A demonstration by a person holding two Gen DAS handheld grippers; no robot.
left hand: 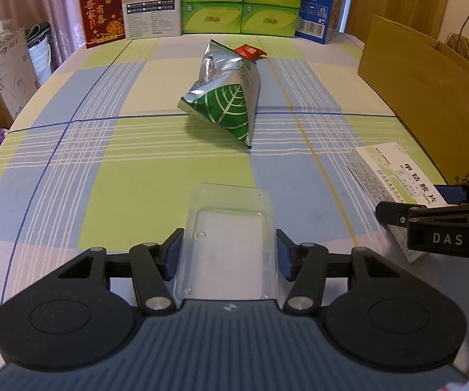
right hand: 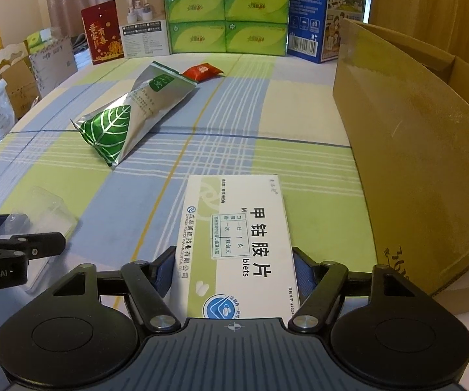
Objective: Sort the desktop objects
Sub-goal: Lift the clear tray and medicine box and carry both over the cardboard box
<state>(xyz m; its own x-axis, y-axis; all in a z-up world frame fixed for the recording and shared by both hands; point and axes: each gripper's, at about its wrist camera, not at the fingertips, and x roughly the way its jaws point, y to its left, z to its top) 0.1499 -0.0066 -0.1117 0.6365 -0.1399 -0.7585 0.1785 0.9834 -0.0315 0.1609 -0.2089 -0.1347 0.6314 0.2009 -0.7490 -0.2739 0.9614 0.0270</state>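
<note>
My left tool [left hand: 228,254] has its blue pads closed against the two long sides of a clear, shallow plastic tray [left hand: 229,228], which lies near the front edge of the plaid-covered surface [left hand: 104,176]. My right tool [right hand: 233,270] is closed the same way on a flat white medicine carton with green stripe and black lettering [right hand: 237,238], toward the front right corner, just beside the open brown cardboard box [right hand: 413,150] along the right edge.

I judge the step to be lifting both and carrying them to where they belong, probably the box. To do it well I would keep the squeeze on the tray light, since thin clear plastic should buckle or spring out, and raise it level. The carton is stiff, so a firm hold suits it; I would lift it clear of the box wall before swinging over.

By count: one tray, one carton, one silver foil pouch with a green leaf print [left hand: 224,97] lying mid-surface, one small red sachet [left hand: 250,52] touching the pouch's far end, one box.
</note>
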